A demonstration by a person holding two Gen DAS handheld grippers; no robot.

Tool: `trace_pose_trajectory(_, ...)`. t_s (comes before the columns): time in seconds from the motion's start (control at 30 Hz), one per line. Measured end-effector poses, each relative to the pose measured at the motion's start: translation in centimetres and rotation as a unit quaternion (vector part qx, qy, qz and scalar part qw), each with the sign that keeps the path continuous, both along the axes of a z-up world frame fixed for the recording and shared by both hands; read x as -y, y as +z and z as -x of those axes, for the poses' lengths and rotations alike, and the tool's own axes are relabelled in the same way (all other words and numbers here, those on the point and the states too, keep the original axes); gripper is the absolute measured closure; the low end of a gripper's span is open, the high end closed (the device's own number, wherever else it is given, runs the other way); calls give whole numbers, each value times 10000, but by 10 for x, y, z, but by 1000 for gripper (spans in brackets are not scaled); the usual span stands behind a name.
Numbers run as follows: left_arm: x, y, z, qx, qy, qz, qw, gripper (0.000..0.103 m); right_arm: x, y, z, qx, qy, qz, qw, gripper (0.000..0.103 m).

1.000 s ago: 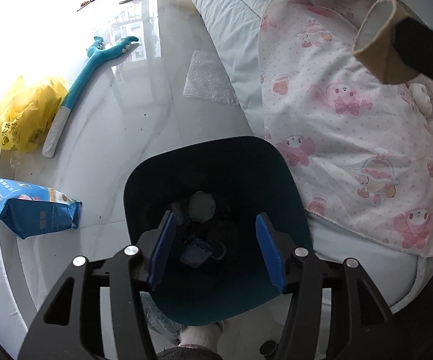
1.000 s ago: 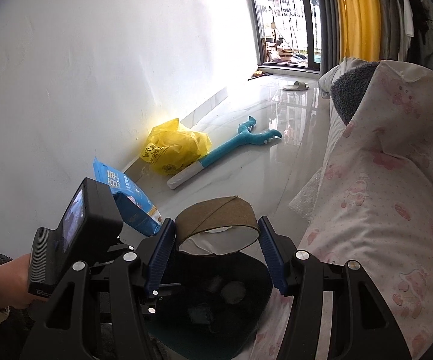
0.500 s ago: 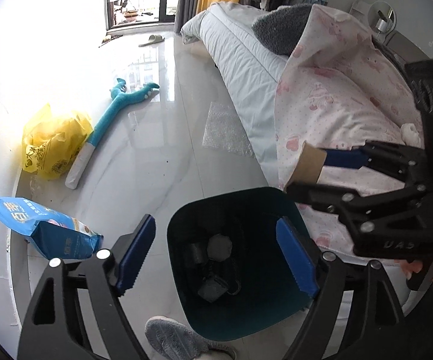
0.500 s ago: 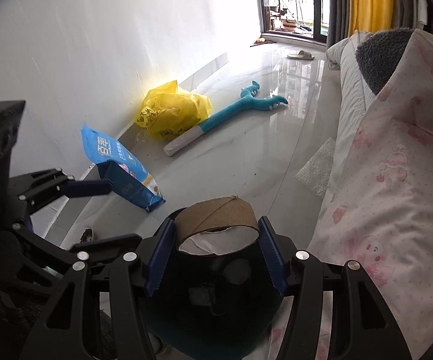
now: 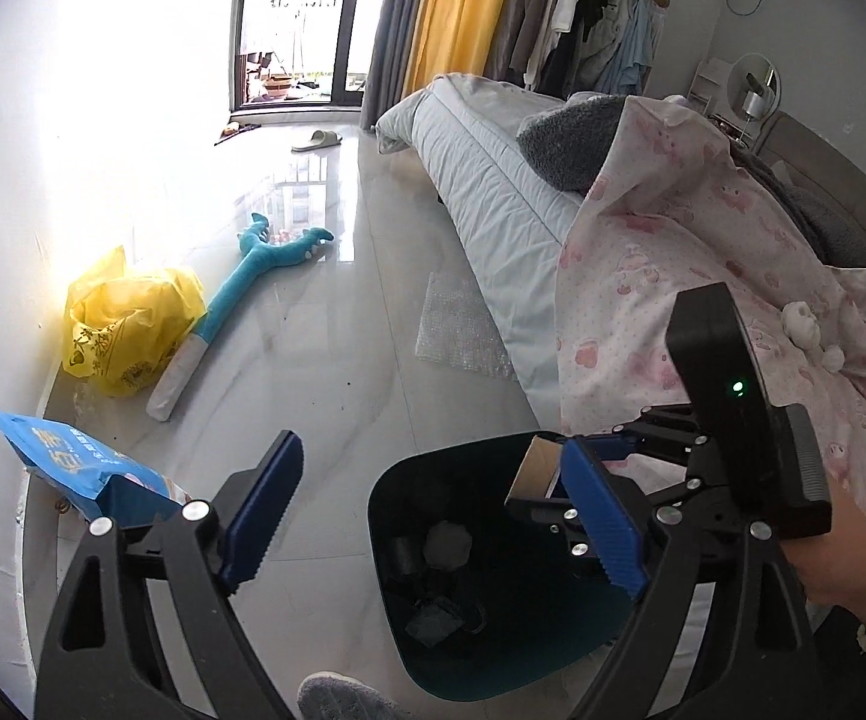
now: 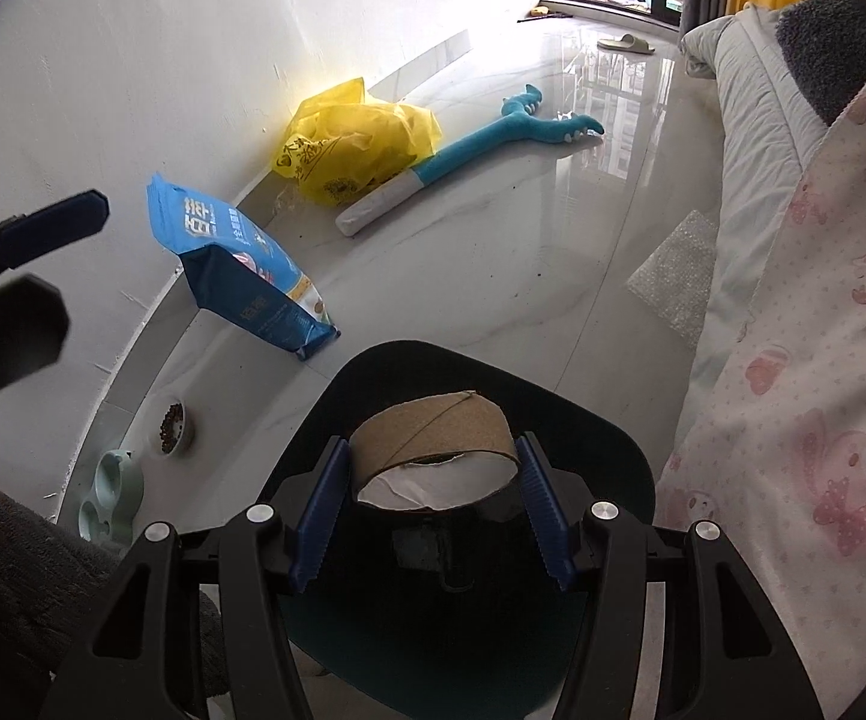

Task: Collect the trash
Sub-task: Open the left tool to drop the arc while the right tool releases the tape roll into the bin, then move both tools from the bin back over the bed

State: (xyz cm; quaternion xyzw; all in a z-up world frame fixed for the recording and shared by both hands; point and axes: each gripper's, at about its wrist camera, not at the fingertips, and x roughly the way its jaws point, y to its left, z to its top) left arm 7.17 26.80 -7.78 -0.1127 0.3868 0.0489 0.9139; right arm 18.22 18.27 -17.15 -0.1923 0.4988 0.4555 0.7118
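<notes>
Right gripper (image 6: 433, 489) clenched on a cardboard tube (image 6: 433, 441), pads pressing both flanks, held right over the mouth of the dark bin (image 6: 625, 462), not yet let go. Left gripper (image 5: 433, 513) empty and released, jaws just been opening wide, nothing between them, off at about 9 o'clock of the bin in its own view. Progress, judged: bin already has several dark scraps at the bottom; tube is one drop from in. Probably left on the floor: bubble wrap sheet (image 5: 463, 330) by the bed at 12 o'clock of the bin, yellow plastic bag (image 5: 126, 324) at 10 o'clock by the wall; blue pouch (image 5: 72, 468) may not be trash, cannot tell. Tube's long axis runs along the gripper's pointing line, open end facing the right wrist camera, torn white paper inside, far end aimed down toward the bin.
</notes>
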Motion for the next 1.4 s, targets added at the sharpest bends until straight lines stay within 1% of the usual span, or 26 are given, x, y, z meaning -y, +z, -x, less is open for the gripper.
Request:
trace_pose_trajectory(0.1, 0, 4, 2, 77, -25, -64, 9999, 16, -5, -10, 3, -79, 59, 142, 9999, 45)
trace_pose_trajectory(0.17, 1, 7, 3, 151, -61, -18, 9999, 17, -6, -14, 5, -122, 85, 205, 9997, 44)
trace_pose_trajectory(0.3, 4, 17, 6, 376, -137, -54, 9992, 24, -9, -23, 7, -128, 112, 377, 9991, 44)
trace_pose_trajectory(0.43, 4, 26, 7, 586, -87, -42, 9982, 25, -6, -29, 6, -200, 70, 539, 9983, 39)
trace_pose_trajectory(0.57, 4, 36, 9, 790, -46, -3, 9969, 25, -1, -27, 5, -238, 36, 552, 9982, 38)
trace_pose_trajectory(0.73, 11, 46, 8, 1032, -37, -96, 9946, 25, 6, -14, 3, -161, 14, 401, 9991, 38)
trace_pose_trajectory(0.93, 22, 56, 1, 1188, -81, -253, 9926, 25, 20, 12, -2, 58, -67, 1, 10000, 38)
trace_pose_trajectory(1.13, 38, 61, -10, 1215, -167, -332, 9919, 25, 37, 37, -6, 293, -111, -371, 9988, 35)
trace_pose_trajectory(1.4, 54, 61, -26, 1157, -239, -313, 9925, 22, 69, 69, -10, 717, -175, -832, 9938, 33)
